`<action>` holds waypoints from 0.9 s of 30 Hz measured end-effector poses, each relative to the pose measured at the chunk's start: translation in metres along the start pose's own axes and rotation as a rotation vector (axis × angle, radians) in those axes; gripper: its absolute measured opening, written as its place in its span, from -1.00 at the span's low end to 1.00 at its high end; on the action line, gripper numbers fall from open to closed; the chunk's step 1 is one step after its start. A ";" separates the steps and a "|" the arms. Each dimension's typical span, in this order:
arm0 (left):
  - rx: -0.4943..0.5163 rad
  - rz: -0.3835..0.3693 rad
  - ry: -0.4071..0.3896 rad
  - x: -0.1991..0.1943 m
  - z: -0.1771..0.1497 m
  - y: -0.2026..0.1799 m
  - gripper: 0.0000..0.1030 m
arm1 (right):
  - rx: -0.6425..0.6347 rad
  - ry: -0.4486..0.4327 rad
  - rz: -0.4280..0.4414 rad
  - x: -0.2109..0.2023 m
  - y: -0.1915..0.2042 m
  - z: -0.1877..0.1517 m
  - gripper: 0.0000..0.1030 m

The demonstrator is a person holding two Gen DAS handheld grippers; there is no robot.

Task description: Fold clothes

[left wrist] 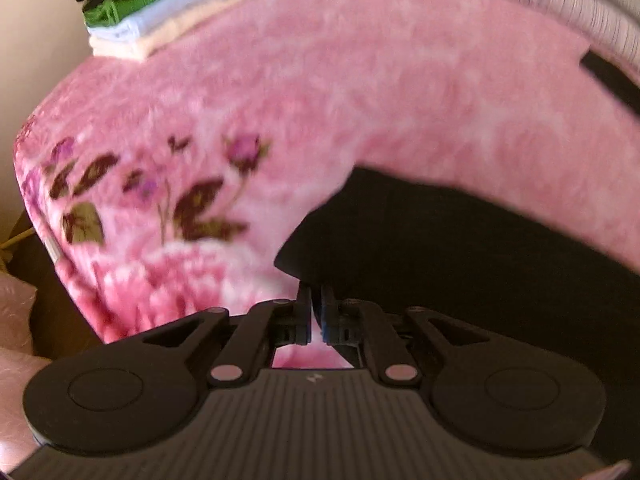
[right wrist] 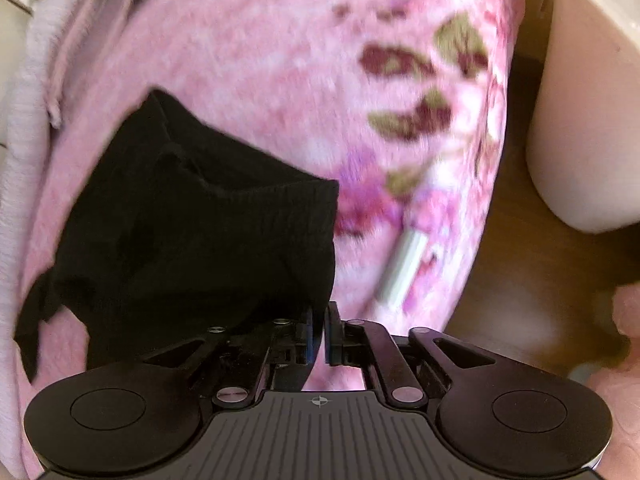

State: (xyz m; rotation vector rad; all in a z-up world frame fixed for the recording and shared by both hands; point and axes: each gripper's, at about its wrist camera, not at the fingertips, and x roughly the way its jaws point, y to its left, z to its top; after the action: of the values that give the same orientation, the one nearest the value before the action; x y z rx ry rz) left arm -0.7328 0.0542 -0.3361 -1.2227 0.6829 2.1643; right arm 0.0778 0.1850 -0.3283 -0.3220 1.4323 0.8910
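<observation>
Stack of folded clothes point(left wrist: 160, 4) sits far ahead-left of the left gripper point(left wrist: 316, 300), while both it and the right gripper point(right wrist: 324, 320) pinch corners of a black garment point(right wrist: 192, 232) on the pink blanket point(left wrist: 360, 80), fold unfinished.

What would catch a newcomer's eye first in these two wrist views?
The black garment stands out, spread dark across the pink floral blanket, with the left gripper and right gripper each pinched on an edge of it. Next, the stack of folded clothes at the blanket's far left corner.
</observation>
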 end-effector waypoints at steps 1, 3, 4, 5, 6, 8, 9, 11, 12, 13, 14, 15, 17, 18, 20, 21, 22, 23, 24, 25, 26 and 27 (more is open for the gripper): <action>0.006 0.009 -0.002 -0.002 -0.001 0.001 -0.78 | -0.012 -0.010 -0.029 -0.003 0.002 0.000 -0.34; -0.001 0.027 -0.007 -0.011 -0.001 0.005 -0.74 | -0.039 -0.043 -0.086 -0.011 0.008 0.001 -0.13; -0.014 0.028 -0.007 -0.015 0.001 0.008 -0.74 | -0.042 -0.056 -0.113 -0.016 0.009 0.001 -0.11; -0.026 0.028 -0.008 -0.019 0.003 0.010 -0.74 | -0.040 -0.075 -0.142 -0.021 0.011 0.001 -0.11; -0.038 0.029 -0.008 -0.023 0.005 0.013 -0.74 | -0.043 -0.099 -0.152 -0.026 0.012 0.000 -0.10; -0.062 0.031 -0.009 -0.032 0.009 0.018 -0.80 | -0.053 -0.138 -0.144 -0.034 0.015 -0.003 -0.10; -0.074 0.031 -0.009 -0.036 0.011 0.020 -0.80 | -0.055 -0.140 -0.129 -0.036 0.018 -0.004 -0.10; -0.032 -0.056 -0.011 -0.043 0.019 0.006 -0.79 | -0.073 -0.135 -0.095 -0.036 0.027 -0.008 -0.10; -0.009 -0.115 -0.006 -0.044 0.023 -0.005 -0.78 | -0.082 -0.133 -0.078 -0.036 0.031 -0.010 -0.10; 0.008 -0.177 0.004 -0.044 0.027 -0.018 -0.78 | -0.097 -0.137 -0.061 -0.035 0.038 -0.014 -0.10; 0.021 -0.235 0.013 -0.042 0.030 -0.030 -0.78 | -0.107 -0.141 -0.053 -0.034 0.044 -0.015 -0.10; 0.031 -0.284 0.020 -0.040 0.034 -0.043 -0.78 | -0.115 -0.145 -0.047 -0.032 0.049 -0.016 -0.10; 0.049 -0.368 0.030 -0.035 0.039 -0.067 -0.77 | -0.125 -0.152 -0.031 -0.028 0.061 -0.016 -0.09; 0.058 -0.399 0.037 -0.033 0.041 -0.078 -0.77 | -0.134 -0.154 -0.019 -0.026 0.067 -0.016 -0.10; 0.079 -0.454 0.049 -0.028 0.045 -0.102 -0.77 | -0.172 -0.153 0.001 -0.020 0.082 -0.014 -0.10; 0.091 -0.470 0.057 -0.026 0.048 -0.114 -0.77 | -0.205 -0.147 0.008 -0.017 0.092 -0.013 -0.10; 0.105 -0.474 0.065 -0.025 0.050 -0.125 -0.77 | -0.243 -0.141 0.016 -0.013 0.104 -0.013 -0.10; 0.120 -0.479 0.074 -0.024 0.052 -0.137 -0.78 | -0.282 -0.136 0.024 -0.010 0.117 -0.013 -0.10; 0.130 -0.483 0.075 -0.022 0.055 -0.147 -0.78 | -0.330 -0.129 0.041 -0.005 0.131 -0.015 -0.10; 0.136 -0.487 0.070 -0.021 0.058 -0.156 -0.78 | -0.385 -0.120 0.059 0.001 0.146 -0.017 -0.10; 0.143 -0.491 0.065 -0.019 0.061 -0.165 -0.78 | -0.443 -0.112 0.075 0.008 0.161 -0.019 -0.10; 0.150 -0.495 0.061 -0.018 0.065 -0.174 -0.78 | -0.498 -0.106 0.087 0.015 0.175 -0.021 -0.10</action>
State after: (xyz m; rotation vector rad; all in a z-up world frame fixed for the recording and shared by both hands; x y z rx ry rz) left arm -0.6449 0.2179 -0.3184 -1.2280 0.4911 1.6466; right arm -0.0602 0.2894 -0.2920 -0.5772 1.1196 1.3156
